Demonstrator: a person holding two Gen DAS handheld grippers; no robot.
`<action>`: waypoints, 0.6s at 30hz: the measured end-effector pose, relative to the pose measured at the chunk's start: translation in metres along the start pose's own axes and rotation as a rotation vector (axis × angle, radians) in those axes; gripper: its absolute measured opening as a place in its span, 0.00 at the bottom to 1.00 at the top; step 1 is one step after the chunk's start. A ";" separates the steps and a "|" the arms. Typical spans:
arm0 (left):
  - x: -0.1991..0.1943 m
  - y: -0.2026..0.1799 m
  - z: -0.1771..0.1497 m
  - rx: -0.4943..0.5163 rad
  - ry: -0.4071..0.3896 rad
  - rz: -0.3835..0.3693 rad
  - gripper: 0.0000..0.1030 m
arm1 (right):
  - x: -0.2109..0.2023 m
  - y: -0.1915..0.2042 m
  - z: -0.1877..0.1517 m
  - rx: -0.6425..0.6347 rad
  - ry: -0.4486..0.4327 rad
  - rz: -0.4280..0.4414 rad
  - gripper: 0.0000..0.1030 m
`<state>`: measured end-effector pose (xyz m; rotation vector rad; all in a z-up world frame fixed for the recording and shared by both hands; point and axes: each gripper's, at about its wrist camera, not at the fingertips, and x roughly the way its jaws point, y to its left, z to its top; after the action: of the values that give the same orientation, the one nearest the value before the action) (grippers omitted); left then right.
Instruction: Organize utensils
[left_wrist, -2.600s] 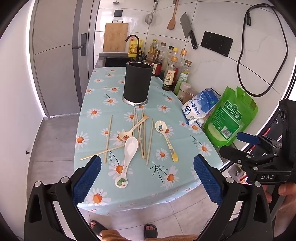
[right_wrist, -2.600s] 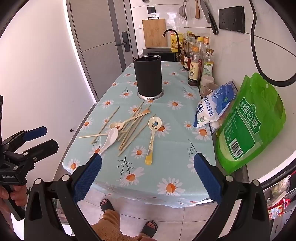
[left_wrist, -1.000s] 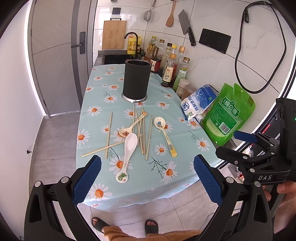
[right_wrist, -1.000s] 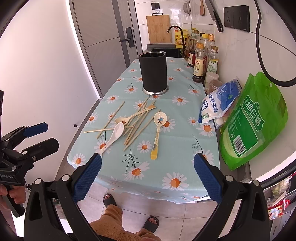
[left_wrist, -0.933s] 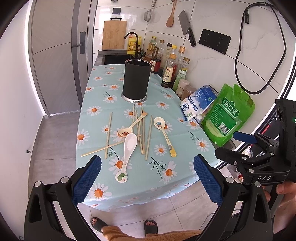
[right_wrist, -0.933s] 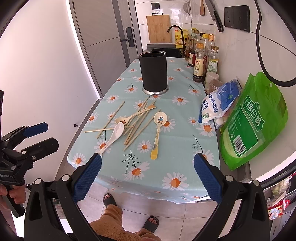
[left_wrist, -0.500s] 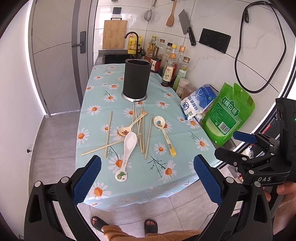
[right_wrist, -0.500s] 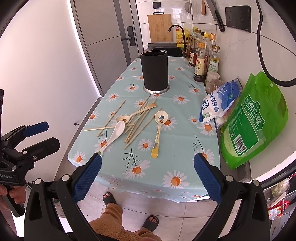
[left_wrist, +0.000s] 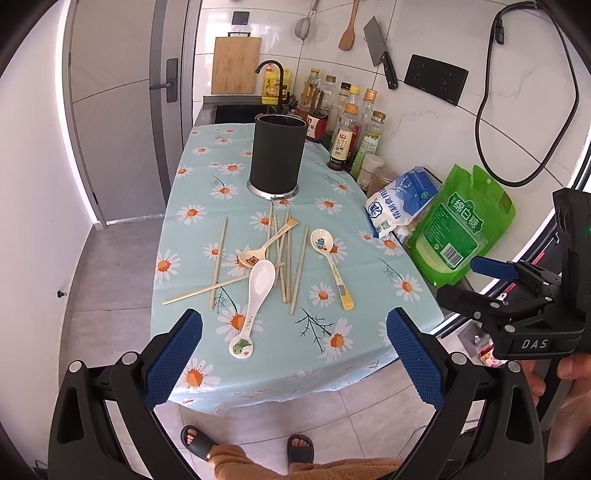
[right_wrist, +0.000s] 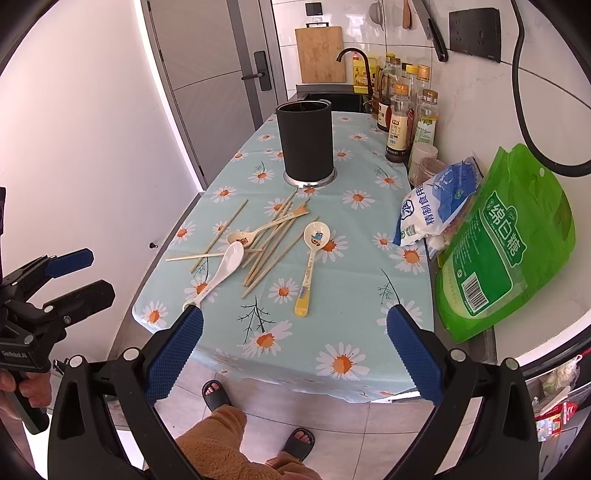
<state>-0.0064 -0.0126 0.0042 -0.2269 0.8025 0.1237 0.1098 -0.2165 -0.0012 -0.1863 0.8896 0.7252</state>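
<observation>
long table (left_wrist: 192, 177) in daisy cloth, running away toward sink. green bag (left_wrist: 461, 229) and blue-white bag (left_wrist: 402, 201) at right edge by wall. black utensil holder (left_wrist: 277, 153) upright at far middle, apparently empty (inside not visible). scattered mid-table, near side of holder: chopsticks (left_wrist: 288, 258) in loose crossed pile, white spoon (left_wrist: 256, 291) on near left of pile, tan spoon (left_wrist: 266, 247) across sticks, yellow-handled spoon (right_wrist: 310, 258) apart to right. left gripper (left_wrist: 293, 350) and right gripper (right_wrist: 294, 349) both spread wide, holding nothing, hovering off near table edge. step: pre-grasp, nothing sorted yet. next probably: lower onto one utensil, pinch handle, carry to holder; flat thin sticks likely hard to pick.
</observation>
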 end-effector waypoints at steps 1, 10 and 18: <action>0.001 -0.001 0.001 0.002 0.002 0.002 0.94 | 0.001 -0.001 0.000 0.000 0.005 0.010 0.96; 0.015 -0.006 0.009 0.026 0.028 0.026 0.94 | 0.017 -0.019 0.004 0.041 0.057 0.059 0.96; 0.046 0.005 0.011 0.026 0.099 0.024 0.94 | 0.041 -0.030 0.016 0.059 0.097 0.078 0.96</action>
<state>0.0321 -0.0042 -0.0226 -0.2001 0.9054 0.1252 0.1562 -0.2115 -0.0263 -0.1358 1.0143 0.7662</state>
